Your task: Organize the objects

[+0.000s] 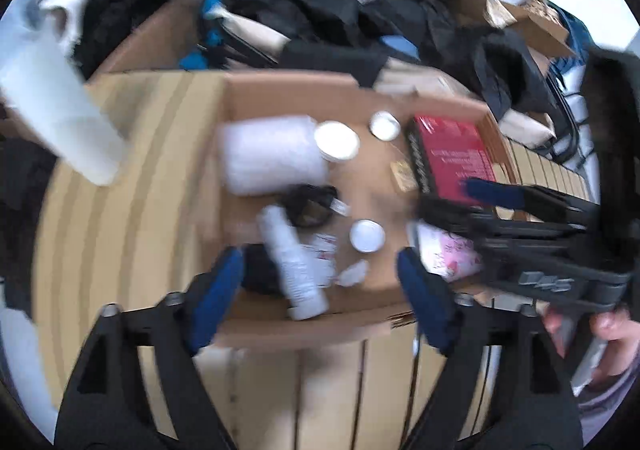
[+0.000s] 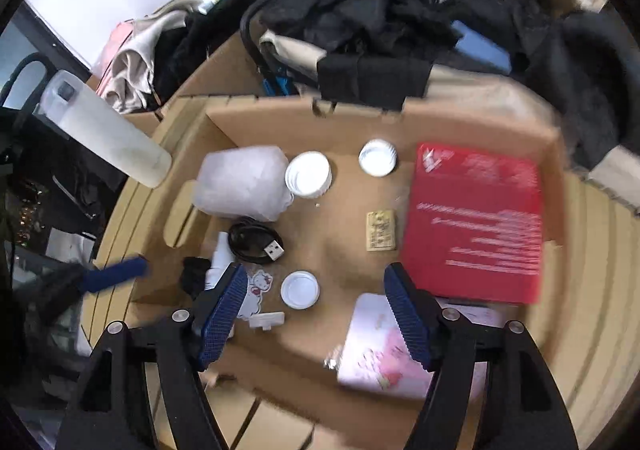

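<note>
An open cardboard box (image 2: 352, 122) (image 1: 288, 90) holds a big white jar (image 2: 244, 182) (image 1: 272, 154) on its side, two small white caps (image 2: 378, 157) (image 2: 300, 289), a red book (image 2: 476, 218) (image 1: 456, 154), a gold tag (image 2: 381, 231), a black USB cable (image 2: 256, 240), a white tube (image 1: 292, 266) and a pink-printed pouch (image 2: 384, 346). My left gripper (image 1: 320, 290) is open and empty above the box's near edge. My right gripper (image 2: 314, 310) is open and empty over the box floor; it also shows at the right of the left wrist view (image 1: 520, 210).
A tall translucent container (image 2: 104, 130) (image 1: 56, 110) lies left of the box. Black clothes and bags (image 2: 360, 10) are piled behind the box with more cardboard and a blue item (image 2: 480, 46). The box rests on a slatted wooden surface (image 1: 120, 190).
</note>
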Demonstrator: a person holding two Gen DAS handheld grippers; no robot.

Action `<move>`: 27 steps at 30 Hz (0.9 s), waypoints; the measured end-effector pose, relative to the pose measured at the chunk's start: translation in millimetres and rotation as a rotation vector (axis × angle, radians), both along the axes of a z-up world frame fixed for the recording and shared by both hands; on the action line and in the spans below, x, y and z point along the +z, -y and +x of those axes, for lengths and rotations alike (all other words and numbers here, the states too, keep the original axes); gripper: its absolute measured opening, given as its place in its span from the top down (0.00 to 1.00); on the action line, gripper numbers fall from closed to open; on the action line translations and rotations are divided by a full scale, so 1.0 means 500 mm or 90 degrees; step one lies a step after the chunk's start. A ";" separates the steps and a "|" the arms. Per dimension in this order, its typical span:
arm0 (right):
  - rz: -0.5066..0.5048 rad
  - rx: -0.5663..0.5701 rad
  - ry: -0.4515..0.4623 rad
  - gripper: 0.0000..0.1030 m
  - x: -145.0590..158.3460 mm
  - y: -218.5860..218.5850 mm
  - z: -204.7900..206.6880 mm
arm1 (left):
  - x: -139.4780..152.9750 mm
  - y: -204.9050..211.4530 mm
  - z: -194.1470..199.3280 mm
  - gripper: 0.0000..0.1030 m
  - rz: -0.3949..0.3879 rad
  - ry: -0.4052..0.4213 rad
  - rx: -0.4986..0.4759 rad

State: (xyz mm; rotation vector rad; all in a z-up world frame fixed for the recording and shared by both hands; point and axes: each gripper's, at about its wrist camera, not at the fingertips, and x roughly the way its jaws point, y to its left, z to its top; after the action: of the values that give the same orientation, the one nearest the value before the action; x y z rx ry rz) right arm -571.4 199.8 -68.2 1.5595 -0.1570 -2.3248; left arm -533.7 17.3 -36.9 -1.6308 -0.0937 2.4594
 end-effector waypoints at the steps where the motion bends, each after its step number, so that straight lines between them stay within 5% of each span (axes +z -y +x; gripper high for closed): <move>1: 0.005 -0.002 -0.011 0.28 0.024 -0.004 0.007 | 0.021 0.014 0.001 0.06 -0.017 -0.004 0.016; 4: 0.031 -0.015 -0.034 0.28 0.112 -0.031 0.035 | 0.087 0.067 0.014 0.00 -0.049 0.001 0.069; 9: 0.070 -0.039 -0.061 0.27 0.222 -0.075 0.116 | 0.188 0.134 0.080 0.00 -0.029 -0.055 0.144; 15: 0.077 -0.048 -0.084 0.27 0.292 -0.091 0.236 | 0.263 0.093 0.201 0.00 -0.055 -0.095 0.094; 22: 0.077 -0.035 -0.155 0.27 0.374 -0.102 0.438 | 0.337 0.023 0.404 0.00 -0.138 -0.209 -0.016; 27: 0.061 -0.051 -0.223 0.27 0.389 -0.113 0.612 | 0.352 0.006 0.590 0.00 -0.148 -0.324 -0.004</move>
State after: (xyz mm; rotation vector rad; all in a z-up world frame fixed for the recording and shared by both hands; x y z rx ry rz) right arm -265.6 256.5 126.3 1.1788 -0.0233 -2.6600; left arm -238.7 14.2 139.0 -1.0161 0.2774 2.8788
